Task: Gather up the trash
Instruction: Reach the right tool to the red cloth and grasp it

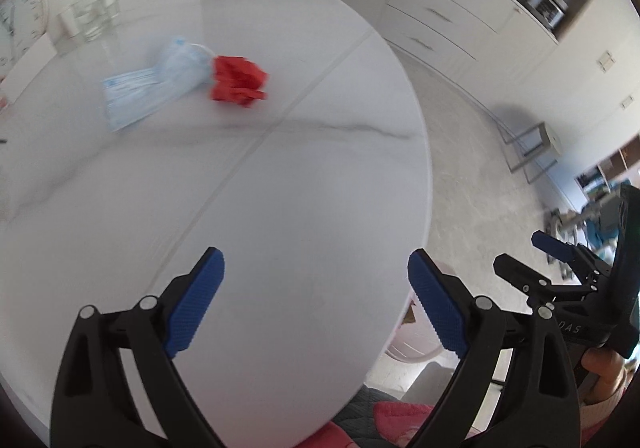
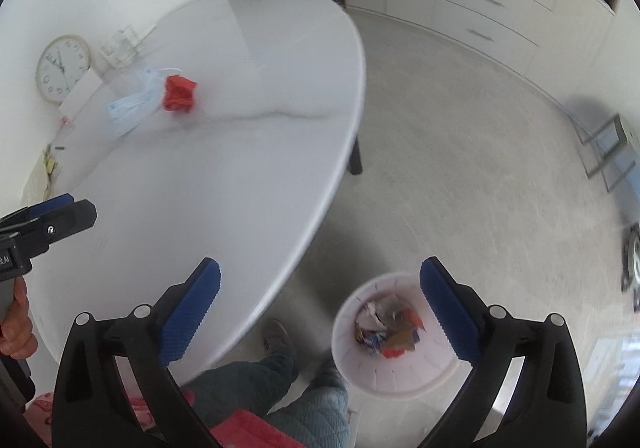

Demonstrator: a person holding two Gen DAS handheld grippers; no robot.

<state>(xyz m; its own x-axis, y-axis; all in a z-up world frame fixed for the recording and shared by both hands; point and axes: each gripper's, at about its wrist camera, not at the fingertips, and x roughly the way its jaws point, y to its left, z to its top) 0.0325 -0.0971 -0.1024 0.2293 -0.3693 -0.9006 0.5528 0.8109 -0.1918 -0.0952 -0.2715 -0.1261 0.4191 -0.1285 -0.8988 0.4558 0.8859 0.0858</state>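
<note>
- While both hand-held tools hang over the near edge of the round white marble-look table point(image 1: 280, 175), each points steeply down.
- Left gripper point(image 1: 316, 304), black with blue ribbed pads, stands wide apart with nothing between the pads; only bare tabletop shows beneath it.
- Right gripper point(image 2: 320, 308), of the same make, is also spread wide and holds nothing; it hangs past the table's rim, over the floor.
- Just under the right gripper's right-hand pad stands a round white plastic bin point(image 2: 390, 332) on the pale floor, with crumpled paper and coloured wrappers lying in it.
- Still on the table, well away from both tools, lie a crumpled red wrapper point(image 1: 237, 83) and a pale blue face mask point(image 1: 154, 85), touching each other.
- Beyond them, by the wall, stand clear glasses point(image 1: 90, 13) and a round cream wall clock point(image 2: 62, 67) leaning upright; its numerals are too blurred to read.
- White letters "DAS" show on the right tool's body in the left view; the rest is cut off.
- Quilted grey-green trousers point(image 2: 280, 388) and a shoe of the person show below, beside the bin.
</note>
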